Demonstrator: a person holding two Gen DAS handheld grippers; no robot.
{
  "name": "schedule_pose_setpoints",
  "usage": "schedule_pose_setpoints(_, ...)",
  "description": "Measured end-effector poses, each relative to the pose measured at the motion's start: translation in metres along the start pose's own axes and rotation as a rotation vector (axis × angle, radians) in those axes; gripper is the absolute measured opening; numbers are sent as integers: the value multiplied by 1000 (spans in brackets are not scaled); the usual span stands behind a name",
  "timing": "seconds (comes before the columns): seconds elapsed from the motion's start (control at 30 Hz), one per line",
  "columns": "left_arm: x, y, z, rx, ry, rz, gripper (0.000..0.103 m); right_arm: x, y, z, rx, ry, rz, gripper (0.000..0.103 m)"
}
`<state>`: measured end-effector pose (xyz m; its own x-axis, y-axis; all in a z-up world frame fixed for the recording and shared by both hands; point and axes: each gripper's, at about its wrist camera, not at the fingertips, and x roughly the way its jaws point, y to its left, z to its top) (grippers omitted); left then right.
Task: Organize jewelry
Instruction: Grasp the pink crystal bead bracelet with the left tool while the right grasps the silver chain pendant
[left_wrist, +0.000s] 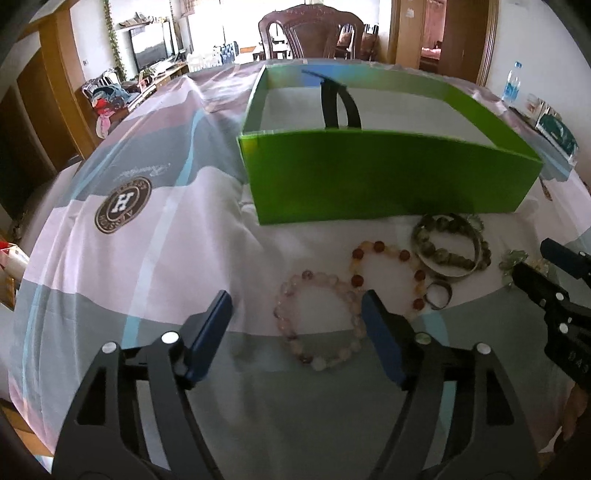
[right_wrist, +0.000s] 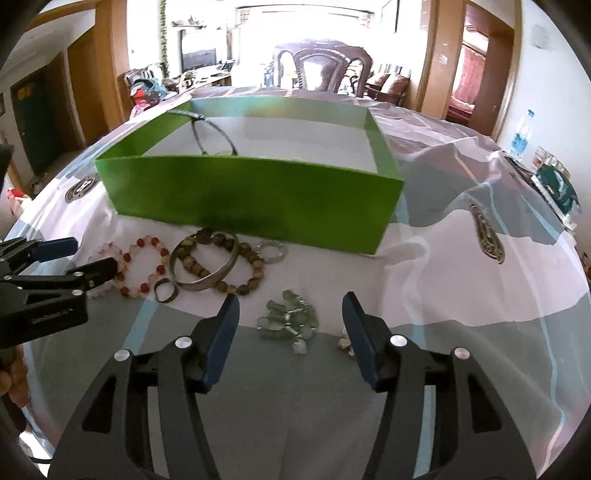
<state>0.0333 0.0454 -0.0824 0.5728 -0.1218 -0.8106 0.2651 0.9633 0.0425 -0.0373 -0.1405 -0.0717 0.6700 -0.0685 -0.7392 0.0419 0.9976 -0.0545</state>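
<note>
A green box stands on the clothed table, with a dark hoop inside; it also shows in the right wrist view. In front lie a pale pink bead bracelet, a red-and-cream bead bracelet, a metal bangle over a brown bead bracelet, a small ring, a silver ring charm and a green stone piece. My left gripper is open over the pink bracelet. My right gripper is open around the green stone piece.
The striped cloth covers the table. A brooch-like ornament lies to the right. A water bottle and packets stand at the far right edge. A wooden chair stands behind the table.
</note>
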Motion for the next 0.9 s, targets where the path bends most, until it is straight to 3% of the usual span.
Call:
schedule_pose_setpoints(0.1,4,1,-2,-3,5,-19,71,4,4,-2,-10,17,7,48)
schedule_pose_setpoints(0.17,5,3,-1,-7,1,-34,61,8,5,-3,-14,37,19,21)
schedule_pose_setpoints(0.23,5,7,0,-12,-5,-26,39,8,6,-3,-16,37,29,13)
schedule_pose_setpoints(0.27,4,9,1,-20,-6,-27,35,7,7,-2,-21,31,32,5)
schedule_pose_setpoints(0.33,4,16,2,-38,-4,-36,22,4,7,-2,-22,25,38,6)
schedule_pose_setpoints(0.5,-10,26,6,-52,-34,-52,9,-5,5,1,-22,-4,29,6)
schedule_pose_setpoints(0.7,-29,31,11,-52,-77,-42,9,-11,0,6,-15,-29,15,6)
schedule_pose_setpoints(0.77,-28,26,12,-36,-73,-35,18,-11,-1,6,-10,-24,16,6)
schedule_pose_setpoints(0.83,-24,18,12,-7,-61,-35,32,-9,-1,5,-3,-15,23,6)
schedule_pose_setpoints(0.9,-15,6,12,37,-41,-29,37,-6,-2,5,4,-4,25,6)
